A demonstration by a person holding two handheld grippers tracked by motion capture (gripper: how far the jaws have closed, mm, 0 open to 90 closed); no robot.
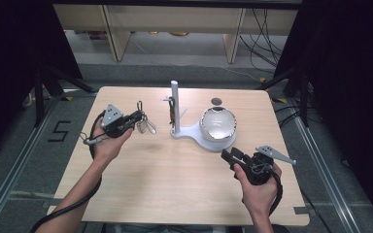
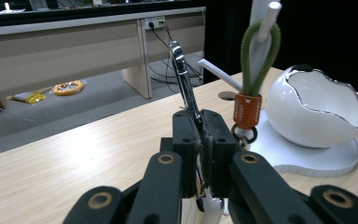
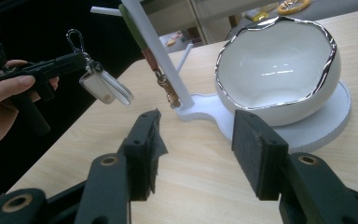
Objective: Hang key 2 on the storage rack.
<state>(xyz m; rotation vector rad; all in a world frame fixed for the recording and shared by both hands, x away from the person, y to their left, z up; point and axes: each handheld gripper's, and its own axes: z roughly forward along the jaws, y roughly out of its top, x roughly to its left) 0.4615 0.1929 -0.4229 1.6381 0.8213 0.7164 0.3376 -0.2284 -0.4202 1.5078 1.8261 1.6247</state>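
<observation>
The left gripper (image 1: 137, 118) clamps a key ring (image 1: 144, 124) beside the white stand (image 1: 175, 108); the right gripper (image 1: 232, 156) hovers wide open, empty.

One stand (image 1: 182, 132), one bowl (image 1: 218, 124) — two keychains (image 1: 144, 124).

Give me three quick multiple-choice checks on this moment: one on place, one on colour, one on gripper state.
1. Where does the green looped strap with the orange tag hang?
A. on the white stand's peg
B. inside the bowl
C. flat on the table

2. What colour is the cracked-egg-shaped bowl?
A. black
B. white with a silver rim
C. yellow

3. How is the right gripper?
A. shut on the strap
B. shut on the bowl
C. open

Key: 1 A, the loop sits over the peg; 2 B, glossy white, silver edge; 3 C, its jaws stand apart, nothing between.
</observation>
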